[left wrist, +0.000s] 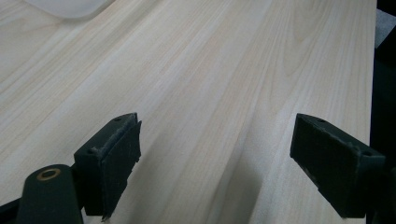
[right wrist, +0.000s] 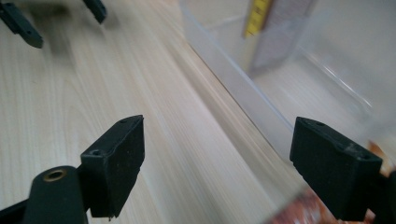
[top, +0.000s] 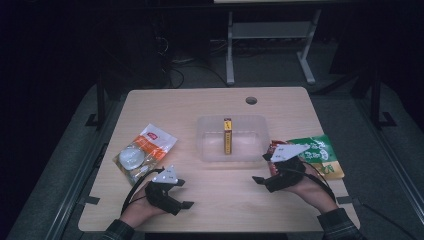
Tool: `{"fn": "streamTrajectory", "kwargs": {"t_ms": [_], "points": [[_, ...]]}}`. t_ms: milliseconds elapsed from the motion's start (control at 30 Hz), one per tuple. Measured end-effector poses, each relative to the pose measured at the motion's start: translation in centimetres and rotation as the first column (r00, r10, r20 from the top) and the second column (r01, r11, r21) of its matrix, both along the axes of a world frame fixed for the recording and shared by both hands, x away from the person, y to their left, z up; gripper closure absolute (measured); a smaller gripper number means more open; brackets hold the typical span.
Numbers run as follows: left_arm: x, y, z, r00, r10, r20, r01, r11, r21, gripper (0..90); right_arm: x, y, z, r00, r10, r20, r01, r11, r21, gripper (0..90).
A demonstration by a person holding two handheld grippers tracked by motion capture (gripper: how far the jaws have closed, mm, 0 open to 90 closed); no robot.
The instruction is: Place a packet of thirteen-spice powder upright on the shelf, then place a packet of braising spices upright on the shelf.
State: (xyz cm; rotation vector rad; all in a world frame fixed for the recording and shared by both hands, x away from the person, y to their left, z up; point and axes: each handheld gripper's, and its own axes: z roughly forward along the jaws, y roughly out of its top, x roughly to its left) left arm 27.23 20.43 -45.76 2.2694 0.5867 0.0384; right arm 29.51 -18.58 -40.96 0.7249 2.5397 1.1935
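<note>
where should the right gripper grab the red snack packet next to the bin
Probably by the red snack packet's near left edge, coming in low from the clear bin's side. It lies flat on the table, half over the green packet, so only an edge offers purchase. The right gripper is open beside it.

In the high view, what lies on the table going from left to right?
Orange-and-white snack bag → left gripper → clear plastic tub with the yellow box standing in it → right gripper → green packet.

Packet print blurred — no text legible
</note>
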Motion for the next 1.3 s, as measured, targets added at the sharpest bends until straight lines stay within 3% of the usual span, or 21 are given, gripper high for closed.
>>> {"fn": "streamTrajectory", "kwargs": {"t_ms": [233,500,667,700,733,767,800,867,933,1000,1133,1300], "points": [[0.2,0.1,0.1,1.0000,0.003,0.000,-0.003,1.0000,0.000,15.4,0.3,-4.1,-0.8,0.9927,-0.120,-0.006,0.120,0.993,0.004,17.6],[0.2,0.1,0.1,1.0000,0.003,0.005,-0.003,1.0000,0.003,15.4,2.0,-6.8,-1.0,0.9706,-0.241,0.008,0.241,0.971,-0.006,23.0],[0.2,0.1,0.2,0.9999,0.011,0.002,-0.011,0.9999,0.009,15.4,3.9,-7.8,-1.1,0.9402,-0.341,-0.009,0.341,0.940,0.001,33.3],[0.2,0.1,0.2,0.9999,0.011,0.002,-0.011,0.9999,0.009,15.5,3.9,-7.8,-1.1,0.9402,-0.341,-0.009,0.341,0.940,0.001,33.3],[0.2,0.1,0.1,0.9999,0.013,0.002,-0.013,0.9999,0.006,15.4,4.7,-8.1,-1.2,0.9252,-0.379,-0.010,0.380,0.925,0.023,39.8],[0.2,0.1,0.1,0.9999,0.013,0.002,-0.013,0.9999,0.006,15.5,4.7,-8.1,-1.2,0.9252,-0.379,-0.010,0.380,0.925,0.023,39.8],[0.3,0.1,0.1,0.9999,0.013,0.001,-0.013,0.9999,0.005,15.4,5.6,-8.3,-1.4,0.9153,-0.402,-0.017,0.403,0.915,0.014,47.8],[0.3,0.1,0.1,0.9999,0.013,0.000,-0.013,0.9999,0.003,15.6,6.2,-8.3,-1.6,0.9112,-0.412,-0.018,0.412,0.911,0.006,53.4],[0.3,0.1,0.1,0.9999,0.010,0.004,-0.011,0.9999,0.010,15.6,7.0,-8.3,-2.0,0.8960,-0.444,-0.019,0.443,0.896,-0.016,61.6],[0.2,0.0,0.1,1.0000,0.008,0.004,-0.008,0.9999,0.011,15.6,7.4,-8.4,-2.1,0.8924,-0.451,-0.020,0.450,0.893,-0.025,63.8],[0.2,0.0,0.0,1.0000,0.003,0.005,-0.003,0.9999,0.014,15.5,9.5,-9.2,-3.8,0.8624,-0.506,-0.022,0.505,0.863,-0.021,81.7],[0.2,0.0,0.1,1.0000,0.007,0.004,-0.007,0.9999,0.012,15.6,11.0,-9.6,-5.4,0.8580,-0.513,-0.026,0.512,0.858,-0.035,87.7]]}}
